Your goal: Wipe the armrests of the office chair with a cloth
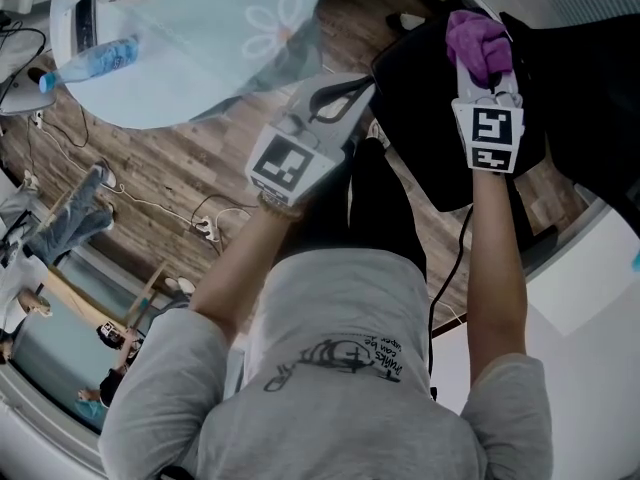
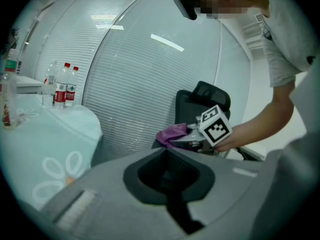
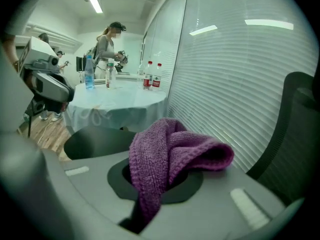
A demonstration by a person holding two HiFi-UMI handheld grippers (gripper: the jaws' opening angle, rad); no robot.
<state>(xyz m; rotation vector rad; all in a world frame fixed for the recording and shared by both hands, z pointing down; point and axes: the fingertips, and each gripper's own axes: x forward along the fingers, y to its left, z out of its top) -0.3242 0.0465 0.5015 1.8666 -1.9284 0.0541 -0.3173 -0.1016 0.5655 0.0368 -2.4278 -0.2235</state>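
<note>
Your right gripper [image 1: 486,76] has its fingers clamped on the purple cloth [image 3: 170,159], up over the office chair [image 1: 415,118] and not on any armrest I can see. Your left gripper [image 1: 338,100] is empty, fingers together. Looks like all the wiping's still to do.

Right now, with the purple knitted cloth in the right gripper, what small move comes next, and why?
Probably lower the right gripper toward the black office chair until the purple knitted cloth meets an armrest. Its jaws are shut on the cloth, which seems to hang clear of the chair; the left gripper is shut and empty.
</note>
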